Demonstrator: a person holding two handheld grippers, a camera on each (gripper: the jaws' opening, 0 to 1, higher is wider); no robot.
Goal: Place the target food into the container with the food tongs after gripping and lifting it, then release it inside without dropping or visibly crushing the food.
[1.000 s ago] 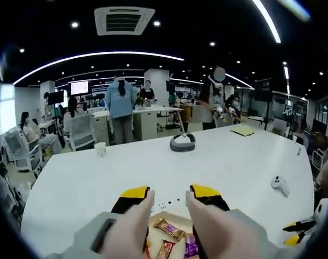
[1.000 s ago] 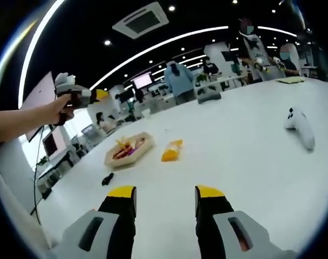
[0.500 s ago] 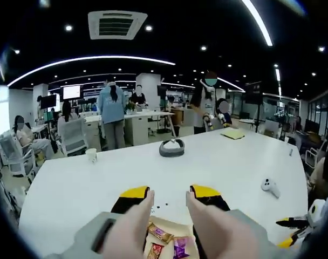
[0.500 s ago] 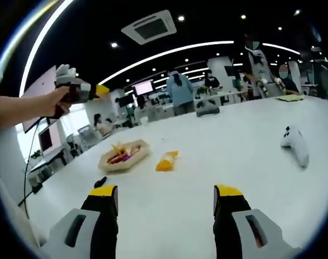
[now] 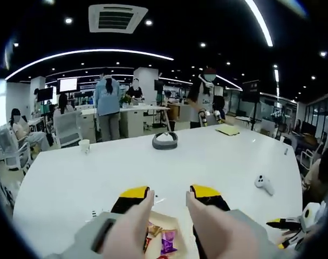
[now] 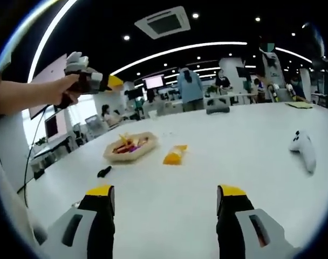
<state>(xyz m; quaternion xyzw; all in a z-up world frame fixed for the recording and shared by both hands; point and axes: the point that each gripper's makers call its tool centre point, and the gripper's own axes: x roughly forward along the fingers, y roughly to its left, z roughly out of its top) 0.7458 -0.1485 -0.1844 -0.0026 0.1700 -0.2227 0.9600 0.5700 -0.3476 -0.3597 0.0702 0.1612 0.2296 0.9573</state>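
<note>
A wooden tray point(image 6: 129, 147) of colourful wrapped snacks sits on the white table; an orange packet point(image 6: 175, 154) lies just right of it. In the left gripper view the same tray point(image 5: 177, 224) lies right below my left gripper point(image 5: 170, 195), a purple wrapped snack point(image 5: 166, 241) showing between the jaws. Pale beige tong arms point(image 5: 136, 218) run along the inside of both left jaws, their tips apart with nothing between them. A hand holds that left gripper point(image 6: 107, 82) high above the table. My right gripper point(image 6: 166, 194) hovers low over bare table, open wide and empty, short of the packet.
A white controller point(image 6: 304, 151) lies to the right, also the controller point(image 5: 264, 183) in the left gripper view. A small black object point(image 6: 103, 172) lies near the tray. A grey headset point(image 5: 165, 141) and a paper cup point(image 5: 84, 145) stand farther back. People stand beyond the table.
The right jaws have spread much wider apart. Both cameras have shifted; the tray sits lower between the left jaws, whose gap is unchanged.
</note>
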